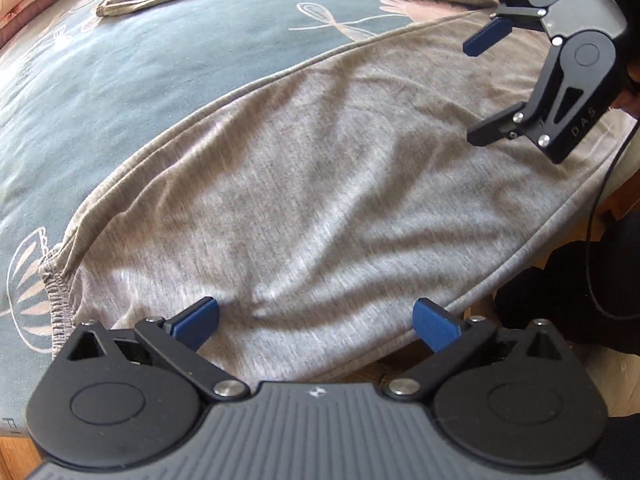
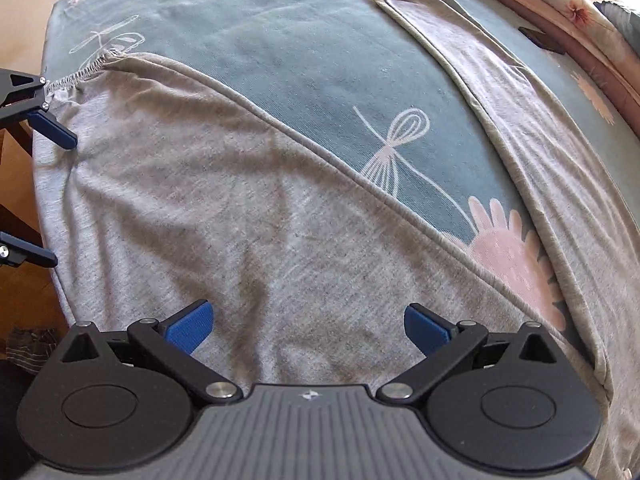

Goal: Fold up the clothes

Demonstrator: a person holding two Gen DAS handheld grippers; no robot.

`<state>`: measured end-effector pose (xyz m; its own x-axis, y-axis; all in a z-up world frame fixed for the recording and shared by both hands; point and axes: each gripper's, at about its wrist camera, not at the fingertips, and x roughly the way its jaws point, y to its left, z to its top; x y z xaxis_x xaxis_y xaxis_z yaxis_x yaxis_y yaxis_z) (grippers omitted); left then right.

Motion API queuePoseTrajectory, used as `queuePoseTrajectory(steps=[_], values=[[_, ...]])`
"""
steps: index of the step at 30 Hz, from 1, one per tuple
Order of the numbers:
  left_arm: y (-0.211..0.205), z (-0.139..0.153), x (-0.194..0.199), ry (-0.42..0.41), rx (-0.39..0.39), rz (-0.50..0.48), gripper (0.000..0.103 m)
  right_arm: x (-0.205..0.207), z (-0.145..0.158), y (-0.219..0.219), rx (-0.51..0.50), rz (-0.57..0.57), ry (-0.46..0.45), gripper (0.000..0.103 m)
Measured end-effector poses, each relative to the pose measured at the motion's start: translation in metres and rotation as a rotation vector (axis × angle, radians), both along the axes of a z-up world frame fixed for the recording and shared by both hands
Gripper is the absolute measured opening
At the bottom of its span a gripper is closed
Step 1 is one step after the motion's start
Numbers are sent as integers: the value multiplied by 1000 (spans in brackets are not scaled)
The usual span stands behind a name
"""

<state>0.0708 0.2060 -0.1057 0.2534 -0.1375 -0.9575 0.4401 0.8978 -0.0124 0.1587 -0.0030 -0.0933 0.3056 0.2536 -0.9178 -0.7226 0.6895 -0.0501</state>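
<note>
Now: left tongs (image 1: 316, 322) spread wide, empty, hovering over near leg of grey trousers (image 1: 304, 184). Right tongs (image 2: 308, 328) also spread wide, empty, above same leg toward waist end. Trousers lie flat on bed (image 2: 280, 52) with teal flowered sheet, legs splayed in V, elastic cuff (image 2: 76, 74) just beside left tongs.

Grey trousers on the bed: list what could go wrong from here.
1. The near side of the grey trousers hangs over the bed edge; a pull from there may drag them off.
2. Both the left claw and right claw are open over wrinkled cloth, so a pinch may take one layer only.
3. The far leg lies splayed, so a fold may come out crooked.
</note>
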Motion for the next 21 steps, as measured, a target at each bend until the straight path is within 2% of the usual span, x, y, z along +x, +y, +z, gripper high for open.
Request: queuePoseTrajectory(steps=[5, 10, 13, 16, 21], values=[[17, 4, -7, 9, 26, 42, 102, 3, -14, 22, 24, 32, 77, 103], [25, 18, 1, -54, 33, 69, 102, -2, -20, 32, -6, 52, 55, 103], [39, 5, 8, -16, 9, 139, 103, -1, -20, 32, -8, 47, 62, 103], [54, 5, 6, -5, -5, 259, 103, 0, -20, 34, -15, 47, 69, 103], [55, 6, 10, 32, 0, 263, 102, -1, -20, 33, -3, 25, 55, 103]])
